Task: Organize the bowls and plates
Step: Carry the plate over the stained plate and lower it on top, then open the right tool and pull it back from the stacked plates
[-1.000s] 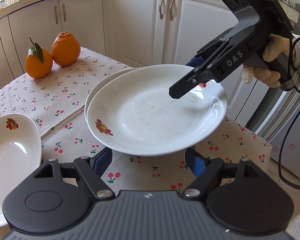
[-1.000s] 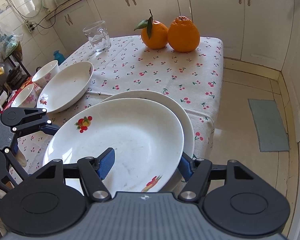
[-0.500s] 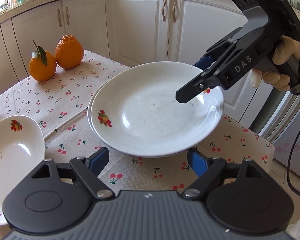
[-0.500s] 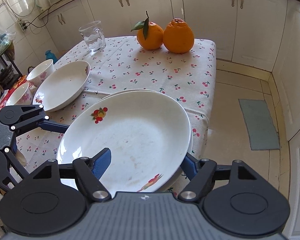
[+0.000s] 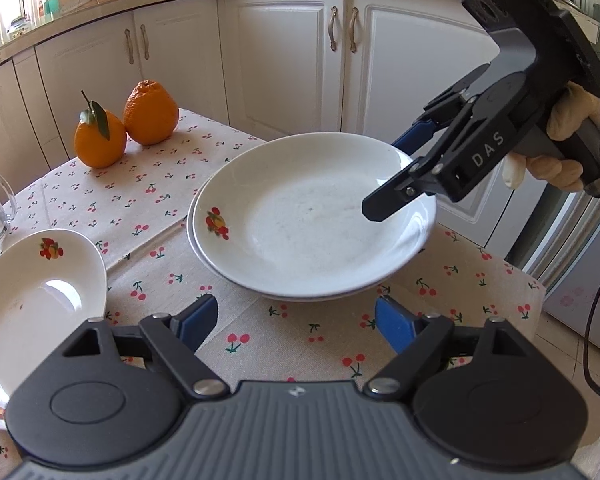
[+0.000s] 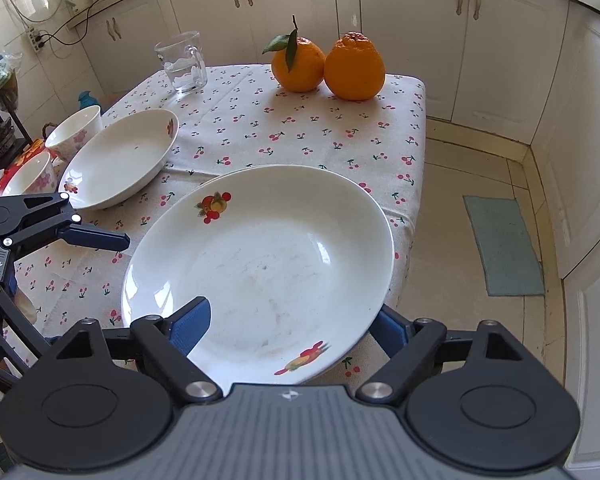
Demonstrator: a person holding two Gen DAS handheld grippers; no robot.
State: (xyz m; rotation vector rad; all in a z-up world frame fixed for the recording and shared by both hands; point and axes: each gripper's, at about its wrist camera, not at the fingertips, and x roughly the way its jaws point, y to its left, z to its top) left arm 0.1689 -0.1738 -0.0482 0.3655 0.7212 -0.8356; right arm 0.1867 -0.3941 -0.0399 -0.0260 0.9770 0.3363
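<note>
A white plate with fruit prints (image 5: 312, 220) (image 6: 268, 264) lies stacked on a second like plate whose rim (image 5: 198, 248) shows beneath it. My right gripper (image 6: 288, 326) is open, with one finger over the top plate and one below its rim; it also shows in the left wrist view (image 5: 384, 184). My left gripper (image 5: 296, 322) is open and empty, just short of the stack's near rim; it also shows in the right wrist view, where one of its fingers (image 6: 96, 238) is seen. A third white plate (image 5: 28, 312) (image 6: 120, 160) lies to the left.
Two oranges (image 5: 128, 124) (image 6: 328, 66) stand at the table's far end. A glass mug (image 6: 182, 62) stands near them. Two white bowls (image 6: 76, 132) (image 6: 28, 176) sit past the third plate. The table's edge (image 6: 416, 184) runs just right of the stack, above the floor.
The top plate has come down onto the lower plate and now sits squarely on it. My left gripper has drawn back a little from the stack.
</note>
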